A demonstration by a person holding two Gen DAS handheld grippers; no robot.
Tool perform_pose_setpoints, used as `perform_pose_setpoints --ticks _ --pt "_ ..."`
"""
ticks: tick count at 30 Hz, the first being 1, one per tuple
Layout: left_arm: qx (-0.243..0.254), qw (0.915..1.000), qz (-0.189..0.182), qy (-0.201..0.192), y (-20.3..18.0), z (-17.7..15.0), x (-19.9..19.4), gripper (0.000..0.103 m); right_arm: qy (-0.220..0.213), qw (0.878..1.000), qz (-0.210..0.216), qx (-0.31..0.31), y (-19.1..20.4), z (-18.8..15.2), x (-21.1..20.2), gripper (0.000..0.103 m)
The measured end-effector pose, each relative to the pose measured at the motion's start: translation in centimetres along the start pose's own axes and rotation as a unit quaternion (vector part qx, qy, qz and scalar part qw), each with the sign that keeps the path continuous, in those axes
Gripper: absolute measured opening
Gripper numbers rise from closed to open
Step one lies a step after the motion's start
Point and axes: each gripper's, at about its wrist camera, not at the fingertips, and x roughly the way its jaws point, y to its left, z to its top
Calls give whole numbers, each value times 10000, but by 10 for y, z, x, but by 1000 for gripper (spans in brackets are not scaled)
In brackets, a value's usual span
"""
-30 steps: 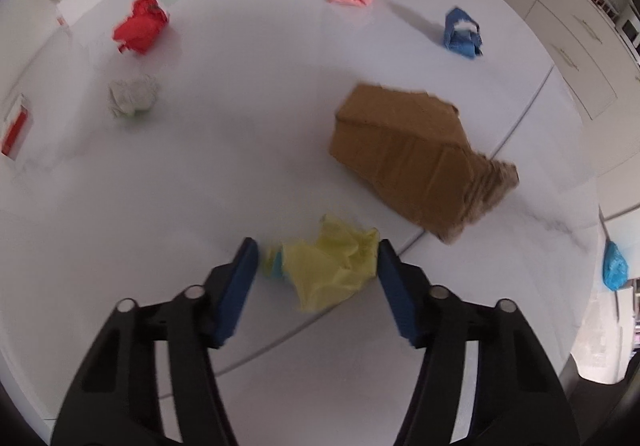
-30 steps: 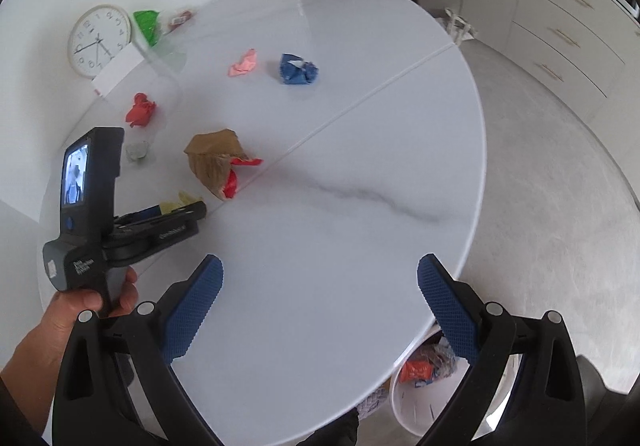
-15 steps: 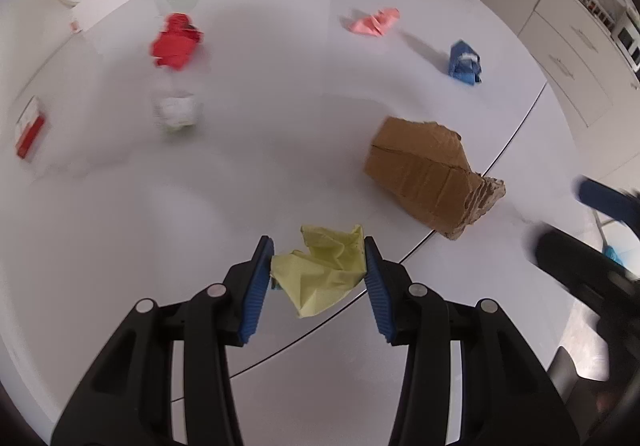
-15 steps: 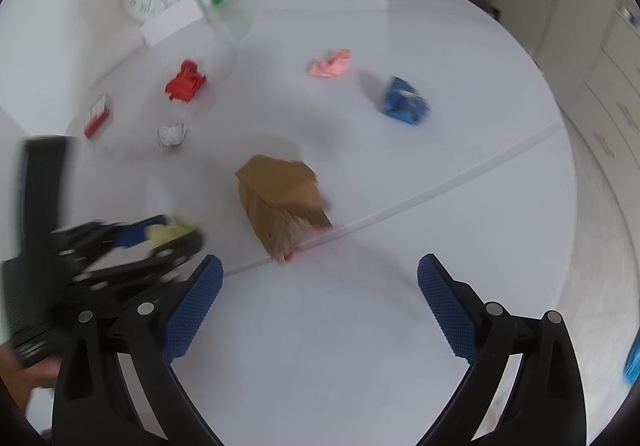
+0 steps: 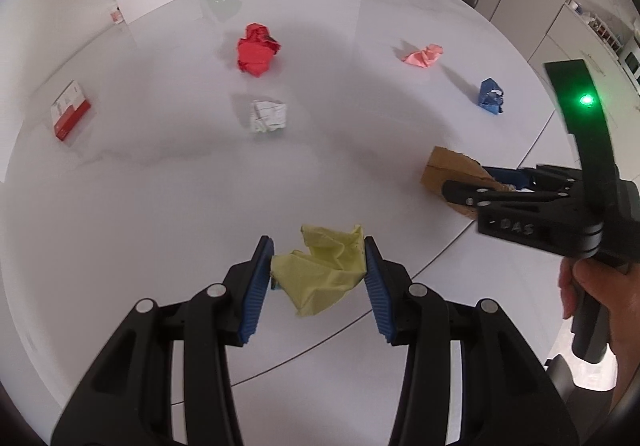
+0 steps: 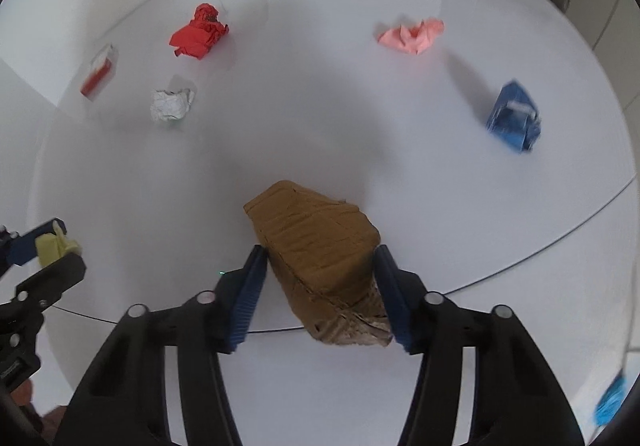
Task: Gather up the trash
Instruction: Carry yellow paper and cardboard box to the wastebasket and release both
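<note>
Left gripper (image 5: 319, 273): pointed steeply down above the table (image 5: 160, 205), jaws narrow, clamped on a crumpled yellow paper (image 5: 322, 274) lifted clear of the surface.

Right gripper (image 6: 320, 286): pointed steeply down, jaws closing around a folded, torn-edged brown cardboard piece (image 6: 320, 246) lying on the table, right of the yellow paper.

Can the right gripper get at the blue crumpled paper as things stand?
Probably not right now: the right gripper has the brown cardboard piece between its closing jaws. The table between it and the blue crumpled paper looks bare, so only that load stands in the way.
</note>
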Motion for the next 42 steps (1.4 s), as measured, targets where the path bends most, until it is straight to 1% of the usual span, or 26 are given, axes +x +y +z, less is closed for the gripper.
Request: perform_pose_setpoints --ticks 5,10,13,16,17,19,21,23,24,27,28,29,30,31,32,35,37,38,40,42 --pt "62 10000 -61 38 6 -7 -2 44 -196 9973 449 545 -7 -19 -15 49" --pt "280 9995 -166 22 -1 -18 -10 44 -387 9936 619 866 -9 -46 -37 48" --pt "513 9983 -258 -9 -12 -27 -20 44 -579 9913 621 1006 -9 -70 -61 48" --pt "833 9956 -427 -8 -31 -37 -30 44 -812 9873 630 1215 -13 -106 -93 48" --pt "971 9941 -479 -19 -40 -42 -34 44 -891 9850 613 1346 -17 -124 -107 48" --pt "1278 9898 -627 -60 -60 -52 -43 44 -979 9816 514 1556 -25 -154 -127 49" --pt "1514 9853 -787 -58 -79 -62 -49 44 -1041 9760 307 1886 -39 -197 -149 49" --pt "1775 9788 -1022 -35 -104 -74 -55 44 -1026 9699 78 2207 -52 -235 -162 49" --pt "1916 9750 -1128 -23 -117 -81 -58 44 -990 9664 -101 2371 -61 -255 -168 49" --pt "2294 9645 -1308 22 -150 -97 -62 44 -893 9546 -411 2811 -86 -304 -175 49" --pt "2451 9592 -1409 62 -165 -105 -64 44 -862 9509 -472 2936 -94 -317 -175 49" --pt "2547 9556 -1478 98 -176 -110 -65 44 -821 9470 -575 3052 -102 -330 -175 49" --pt "2643 9519 -1542 144 -187 -116 -66 44 -759 9439 -686 3139 -109 -342 -173 49" --pt "2762 9475 -1600 197 -200 -123 -67 44 -734 9410 -740 3220 -115 -353 -170 50" --pt "2837 9449 -1618 209 -208 -127 -67 44 -728 9391 -741 3274 -119 -359 -169 50" --pt "3108 9350 -1689 242 -235 -144 -72 44 -604 9354 -787 3394 -133 -382 -159 55" --pt "3233 9302 -1719 259 -253 -153 -75 44 -466 9346 -870 3418 -138 -389 -152 67" --pt "3271 9287 -1727 261 -259 -155 -76 44 -422 9335 -915 3441 -141 -394 -151 69" --pt "3369 9249 -1738 290 -275 -163 -77 44 -476 9303 -1031 3488 -145 -402 -155 83" --pt "3466 9209 -1758 312 -288 -169 -79 45 -535 9274 -1119 3529 -150 -412 -162 86"
